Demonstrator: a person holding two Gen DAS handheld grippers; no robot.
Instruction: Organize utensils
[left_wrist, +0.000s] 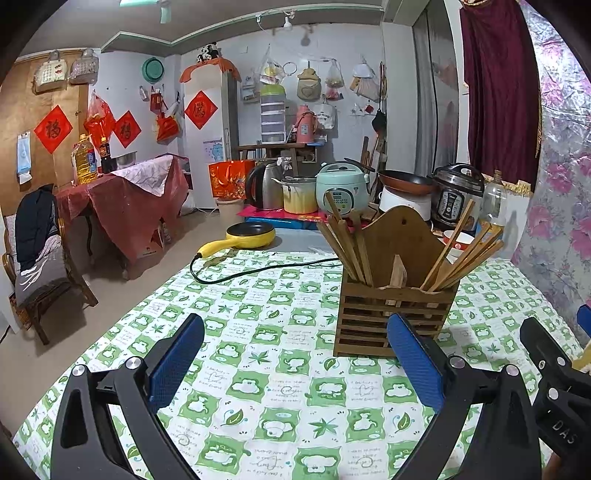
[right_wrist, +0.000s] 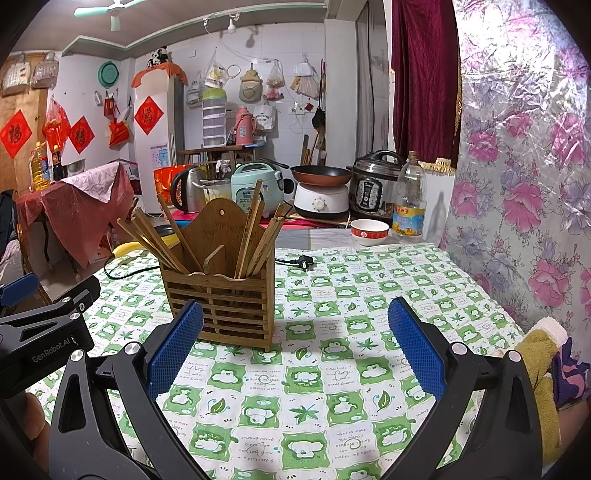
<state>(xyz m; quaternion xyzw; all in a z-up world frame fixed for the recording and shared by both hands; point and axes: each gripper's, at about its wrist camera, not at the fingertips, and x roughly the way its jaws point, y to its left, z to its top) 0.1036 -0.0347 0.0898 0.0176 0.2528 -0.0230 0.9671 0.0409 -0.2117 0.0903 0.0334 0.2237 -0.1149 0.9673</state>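
Both grippers, left gripper (left_wrist: 295, 356) and right gripper (right_wrist: 295, 341), are hovering with jaws wide, holding nothing. The wooden holder (left_wrist: 391, 314) is sitting right of centre on the bench (left_wrist: 258, 369), chopsticks (right_wrist: 162, 236) fanning out both sides. I'd be pinching one stick high up, lifting straight.

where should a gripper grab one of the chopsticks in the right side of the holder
Grip a chopstick by its bare upper end, coming from above the wooden holder. The lower half sits inside the slatted box, and the tall back panel blocks the far side.
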